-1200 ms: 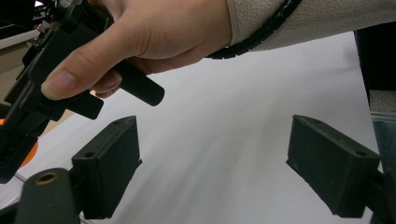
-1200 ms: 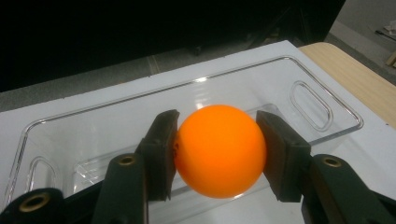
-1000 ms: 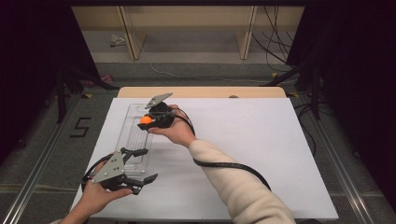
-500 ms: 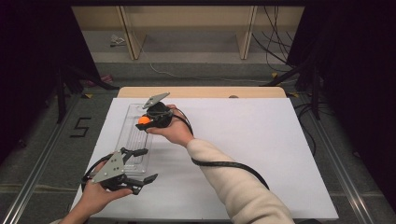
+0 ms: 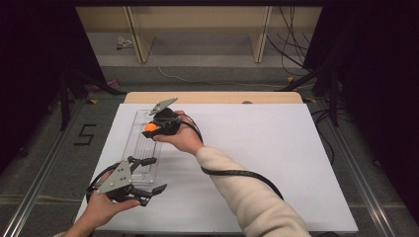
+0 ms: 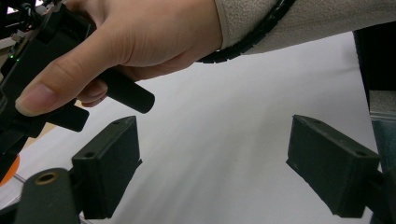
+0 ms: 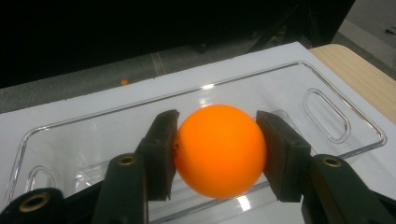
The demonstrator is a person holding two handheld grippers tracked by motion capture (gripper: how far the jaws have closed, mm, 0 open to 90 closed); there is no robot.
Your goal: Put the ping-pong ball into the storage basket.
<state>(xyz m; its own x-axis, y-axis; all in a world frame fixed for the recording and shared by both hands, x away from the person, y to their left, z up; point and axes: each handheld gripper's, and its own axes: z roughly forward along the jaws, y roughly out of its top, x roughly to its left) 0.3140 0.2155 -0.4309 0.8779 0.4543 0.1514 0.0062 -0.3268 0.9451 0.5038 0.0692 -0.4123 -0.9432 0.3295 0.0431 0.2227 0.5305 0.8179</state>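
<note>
At the near left corner of the counter [image 5: 276, 148], the left gripper [image 5: 148, 174] sat with jaws apart and empty beside the near end of the clear tray [image 5: 129, 143]. Farther along, the right gripper [image 5: 149, 129] held the orange ball [image 7: 219, 150] clamped between both pads above the tray's far half, near the left edge. Nothing had shifted over the preceding second: both hands matched their earlier poses, so the ball was judged paused before release into the tray. The tray looked unobstructed; the right forearm's cable [image 5: 242, 175] trailed across the white sheet.
</note>
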